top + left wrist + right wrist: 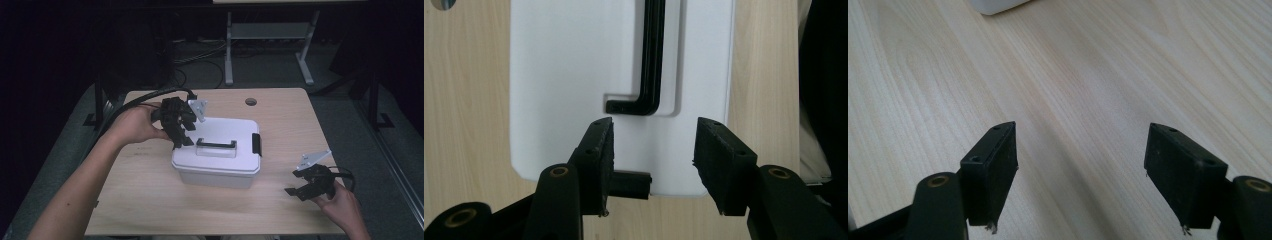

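A white plastic box (220,162) with its lid on stands in the middle of the wooden table. A black handle (216,145) lies flat on the lid, and a black latch (256,144) sits on the right end. My left gripper (183,134) hovers open over the box's left end. In the left gripper view the jaws (654,145) straddle the lid's (564,90) near edge, with the handle (651,60) beyond them and another black latch (631,184) just below. My right gripper (295,183) is open, low over bare wood at the front right, apart from the box (995,5).
The table (150,185) has a round cable hole (251,101) near its far edge. Bare wood (1073,75) lies under the right gripper (1080,150). Behind the table, the grey legs of another desk (228,50) stand on a dark floor with cables.
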### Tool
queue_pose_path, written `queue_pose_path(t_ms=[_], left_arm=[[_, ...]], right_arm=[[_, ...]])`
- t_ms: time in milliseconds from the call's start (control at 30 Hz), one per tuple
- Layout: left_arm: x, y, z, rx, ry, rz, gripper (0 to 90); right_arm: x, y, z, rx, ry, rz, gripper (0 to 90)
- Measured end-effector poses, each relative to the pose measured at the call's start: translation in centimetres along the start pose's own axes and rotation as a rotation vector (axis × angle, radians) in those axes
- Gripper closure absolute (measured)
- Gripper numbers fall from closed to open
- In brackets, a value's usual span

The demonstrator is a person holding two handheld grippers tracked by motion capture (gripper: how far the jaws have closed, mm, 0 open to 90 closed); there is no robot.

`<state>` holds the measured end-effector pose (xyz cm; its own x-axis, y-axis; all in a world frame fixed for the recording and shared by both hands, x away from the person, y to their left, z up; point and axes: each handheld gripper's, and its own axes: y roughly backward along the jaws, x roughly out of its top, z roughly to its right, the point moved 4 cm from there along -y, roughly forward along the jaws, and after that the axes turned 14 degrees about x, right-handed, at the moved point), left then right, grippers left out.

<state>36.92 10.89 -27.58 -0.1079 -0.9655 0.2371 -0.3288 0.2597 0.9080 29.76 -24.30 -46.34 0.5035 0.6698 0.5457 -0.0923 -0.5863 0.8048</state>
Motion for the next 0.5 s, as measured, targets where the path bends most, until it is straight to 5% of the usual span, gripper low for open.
queue_pose_path(t_ms=[500], left_arm=[[-2.0, 0.5, 0.3, 0.008, 0.027, 0.0, 49.0]], right_arm=[[0.2, -0.1, 0.1, 0.002, 0.002, -0.002, 28.8]])
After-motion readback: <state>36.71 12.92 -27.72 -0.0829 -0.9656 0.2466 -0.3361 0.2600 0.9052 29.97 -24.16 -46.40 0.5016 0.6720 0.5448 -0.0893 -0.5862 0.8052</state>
